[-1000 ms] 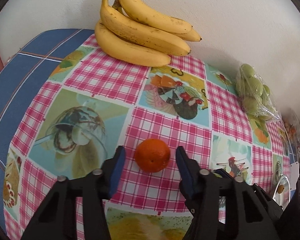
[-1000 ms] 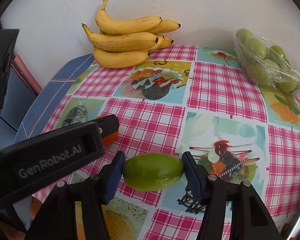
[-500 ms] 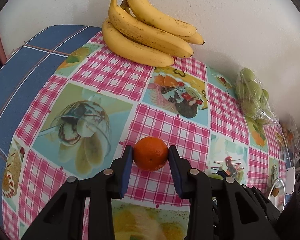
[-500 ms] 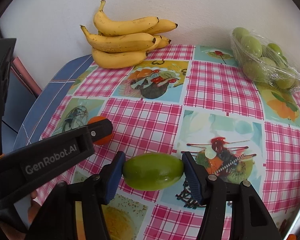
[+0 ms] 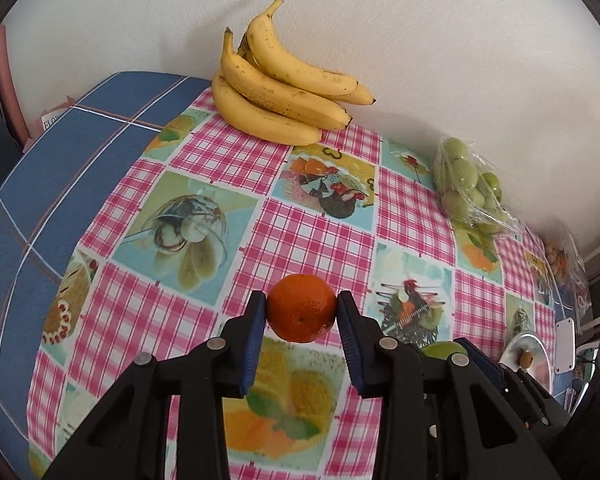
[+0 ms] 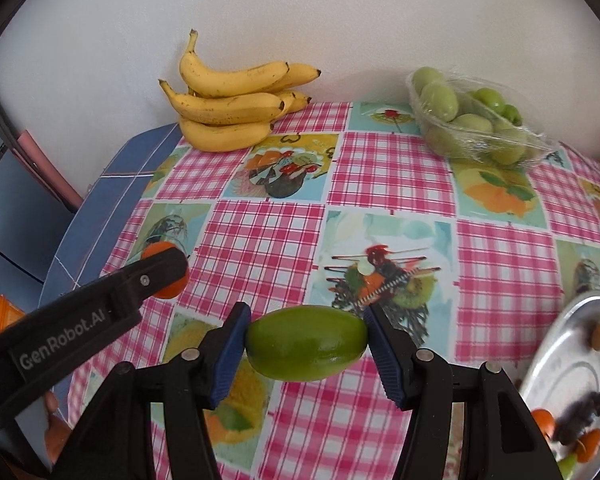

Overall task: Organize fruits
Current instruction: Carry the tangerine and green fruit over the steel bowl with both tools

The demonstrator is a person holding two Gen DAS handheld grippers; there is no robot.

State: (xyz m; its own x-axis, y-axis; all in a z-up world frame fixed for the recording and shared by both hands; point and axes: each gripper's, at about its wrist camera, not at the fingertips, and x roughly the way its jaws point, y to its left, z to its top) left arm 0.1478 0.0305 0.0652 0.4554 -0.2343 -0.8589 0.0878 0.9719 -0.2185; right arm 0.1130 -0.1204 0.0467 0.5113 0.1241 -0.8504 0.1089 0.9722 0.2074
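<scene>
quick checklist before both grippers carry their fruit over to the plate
1. Left gripper clamped on the orange: ok.
2. Right gripper clamped on the green fruit: ok.
3. Both fruits lifted clear of the tablecloth: cannot tell.
4. Free space on the metal plate: ok, its middle is bare.
5. Bananas and bagged green fruit out of the way: ok, back by the wall.
</scene>
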